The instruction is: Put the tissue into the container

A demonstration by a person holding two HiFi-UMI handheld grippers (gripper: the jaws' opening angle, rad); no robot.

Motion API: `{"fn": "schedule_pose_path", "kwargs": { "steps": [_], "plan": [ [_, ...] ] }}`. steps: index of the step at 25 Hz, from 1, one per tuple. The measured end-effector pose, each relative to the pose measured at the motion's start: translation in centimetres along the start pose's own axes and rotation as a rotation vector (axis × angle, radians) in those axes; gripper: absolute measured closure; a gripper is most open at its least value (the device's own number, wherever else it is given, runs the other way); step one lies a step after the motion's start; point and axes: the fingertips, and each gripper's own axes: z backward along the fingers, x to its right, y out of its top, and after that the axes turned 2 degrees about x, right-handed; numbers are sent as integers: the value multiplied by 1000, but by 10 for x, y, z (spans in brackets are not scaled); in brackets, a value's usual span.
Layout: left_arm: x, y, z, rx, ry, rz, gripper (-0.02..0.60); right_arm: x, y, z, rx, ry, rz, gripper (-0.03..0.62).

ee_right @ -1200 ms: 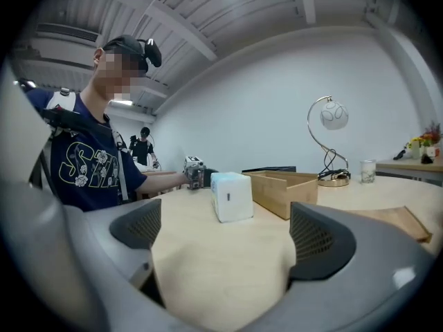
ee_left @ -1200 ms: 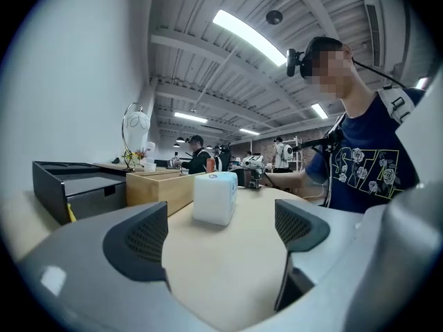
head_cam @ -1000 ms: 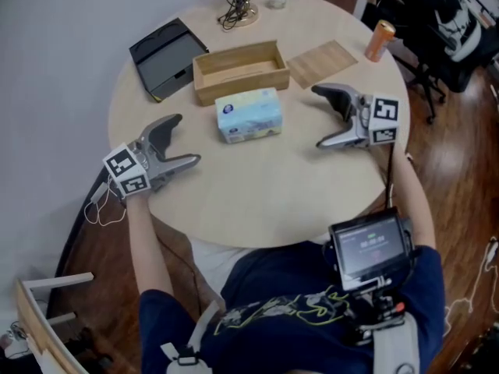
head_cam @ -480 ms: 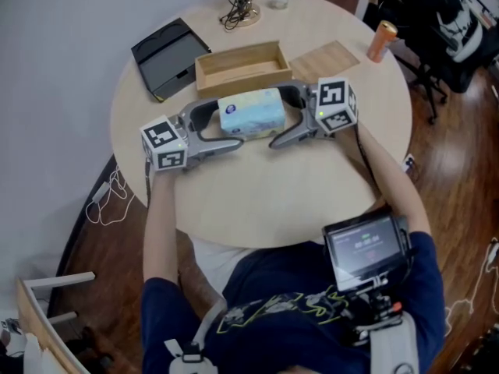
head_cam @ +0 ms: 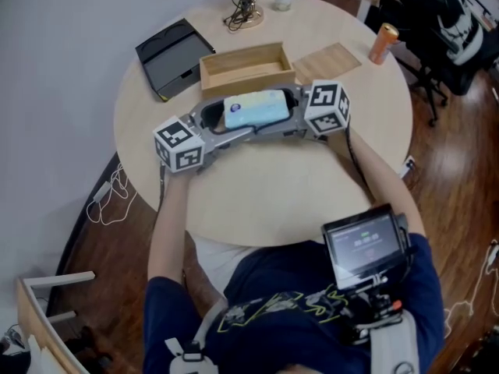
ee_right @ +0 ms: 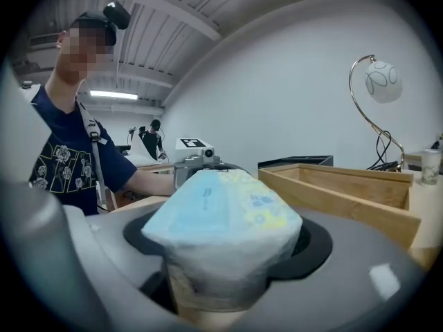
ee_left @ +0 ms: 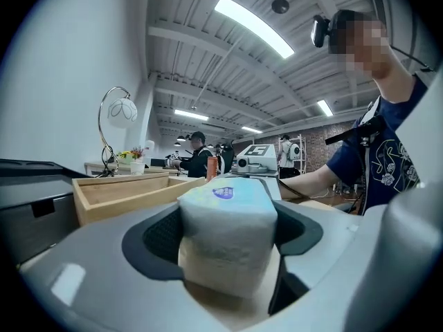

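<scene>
A light-blue tissue pack point(head_cam: 256, 109) lies on the round table just in front of the open wooden container point(head_cam: 245, 82). My left gripper point(head_cam: 230, 119) has its jaws around the pack's left end, my right gripper point(head_cam: 282, 113) around its right end. Both pairs of jaws have just been closing and now press on the pack's sides. In the left gripper view the pack point(ee_left: 228, 220) fills the gap between the pads, with the container point(ee_left: 118, 192) behind to the left. In the right gripper view the pack's point(ee_right: 221, 213) wrapper bulges above the jaws, and the container point(ee_right: 346, 192) stands to the right.
A black tray point(head_cam: 173, 55) sits left of the container, a flat wooden board point(head_cam: 330, 61) right of it. An orange can point(head_cam: 382, 41) stands at the far right edge, a lamp base with cable point(head_cam: 244, 10) and a cup point(head_cam: 281, 0) at the back.
Both grippers came in from the sides until their jaws enclosed the pack's ends, then the jaws narrowed onto it. The pack has shifted slightly toward the container.
</scene>
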Motion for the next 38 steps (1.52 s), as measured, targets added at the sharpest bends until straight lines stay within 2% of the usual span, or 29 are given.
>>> {"fn": "schedule_pose_path", "kwargs": {
  "steps": [5, 8, 13, 20, 24, 30, 38],
  "plan": [
    [10, 0, 3, 5, -4, -4, 209, -9, -1, 0, -15, 14, -3, 200],
    [16, 17, 9, 34, 9, -35, 209, -15, 16, 2, -22, 23, 29, 200],
    [13, 70, 21, 83, 22, -89, 208, -16, 69, 8, -7, 14, 87, 200],
    [-20, 154, 27, 73, 40, -182, 207, 16, 153, 18, 25, 6, 163, 198],
    [-47, 179, 23, 64, 41, -211, 207, 43, 180, 19, 25, -9, 191, 198],
    [-93, 166, 7, 23, 57, -176, 206, 90, 168, 12, 17, 12, 163, 195],
    [-130, 100, -15, -70, 67, -75, 206, 131, 102, 1, -55, -22, 91, 194]
  ]
}}
